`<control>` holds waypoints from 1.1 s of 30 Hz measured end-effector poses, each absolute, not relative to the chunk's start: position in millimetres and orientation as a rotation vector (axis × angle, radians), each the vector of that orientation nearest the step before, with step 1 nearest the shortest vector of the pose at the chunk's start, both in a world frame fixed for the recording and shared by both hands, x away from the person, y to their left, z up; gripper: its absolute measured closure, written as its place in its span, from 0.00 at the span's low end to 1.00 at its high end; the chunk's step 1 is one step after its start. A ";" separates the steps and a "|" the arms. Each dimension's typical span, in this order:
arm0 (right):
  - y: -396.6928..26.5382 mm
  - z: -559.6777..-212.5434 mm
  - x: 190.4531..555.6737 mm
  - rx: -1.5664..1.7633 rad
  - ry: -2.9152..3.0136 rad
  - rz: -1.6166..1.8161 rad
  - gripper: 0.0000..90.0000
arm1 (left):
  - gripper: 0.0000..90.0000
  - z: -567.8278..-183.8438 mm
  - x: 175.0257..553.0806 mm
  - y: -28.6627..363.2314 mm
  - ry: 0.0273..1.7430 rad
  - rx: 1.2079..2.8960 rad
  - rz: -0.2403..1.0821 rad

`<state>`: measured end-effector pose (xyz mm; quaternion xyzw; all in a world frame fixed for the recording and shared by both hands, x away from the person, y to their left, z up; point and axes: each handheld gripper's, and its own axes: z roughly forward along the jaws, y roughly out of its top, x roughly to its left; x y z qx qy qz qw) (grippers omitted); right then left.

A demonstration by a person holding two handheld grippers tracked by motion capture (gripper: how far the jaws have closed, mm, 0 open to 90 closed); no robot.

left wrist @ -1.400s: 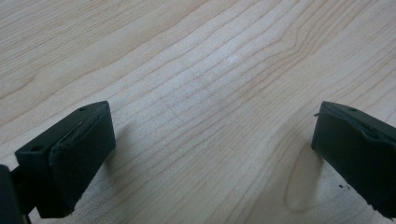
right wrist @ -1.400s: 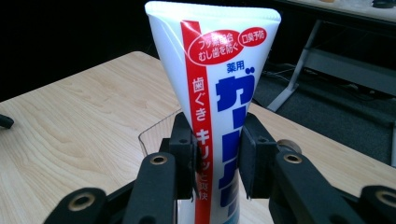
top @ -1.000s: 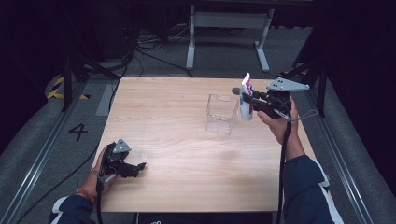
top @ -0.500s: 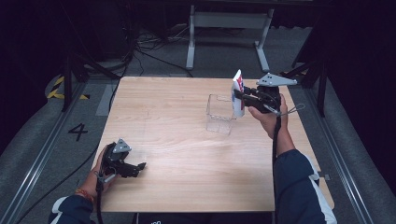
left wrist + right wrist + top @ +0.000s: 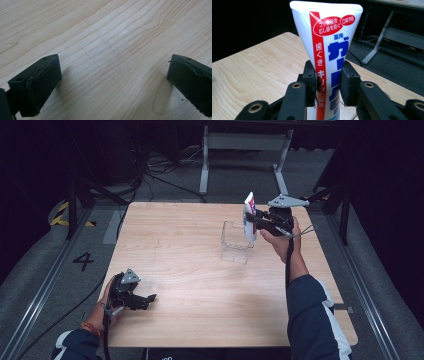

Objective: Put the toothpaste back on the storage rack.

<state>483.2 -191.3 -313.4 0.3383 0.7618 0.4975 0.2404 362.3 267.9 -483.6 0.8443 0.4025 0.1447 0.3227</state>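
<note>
A white toothpaste tube (image 5: pixel 329 42) with a red stripe and blue lettering stands upright between the jaws of my right gripper (image 5: pixel 327 82), which is shut on it. In the high view that tube (image 5: pixel 249 217) hangs over the right rim of a clear plastic box (image 5: pixel 235 242) near the table's far right, held by the right gripper (image 5: pixel 253 221). My left gripper (image 5: pixel 149 298) rests low at the table's near left corner. Its black fingers (image 5: pixel 40 82) stand wide open over bare wood with nothing between them.
The light wooden table (image 5: pixel 190 285) spreads between the two hands. A metal stand's legs (image 5: pixel 240 165) and loose cables lie on the dark floor beyond the far edge. A floor rail runs along each side of the table.
The right hand has carried the toothpaste tube leftward, from beside the clear box to over its right rim. The left gripper has stayed where it was.
</note>
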 end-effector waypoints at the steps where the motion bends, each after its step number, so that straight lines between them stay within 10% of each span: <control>1: -190.6 -314.6 484.5 0.931 2.084 1.357 0.78 | 0.00 -483.7 362.4 267.9 1.056 2.216 0.380; 33: -182.1 -368.9 507.5 1.001 2.114 1.283 0.77 | 0.00 -483.6 362.6 267.9 1.055 2.217 0.379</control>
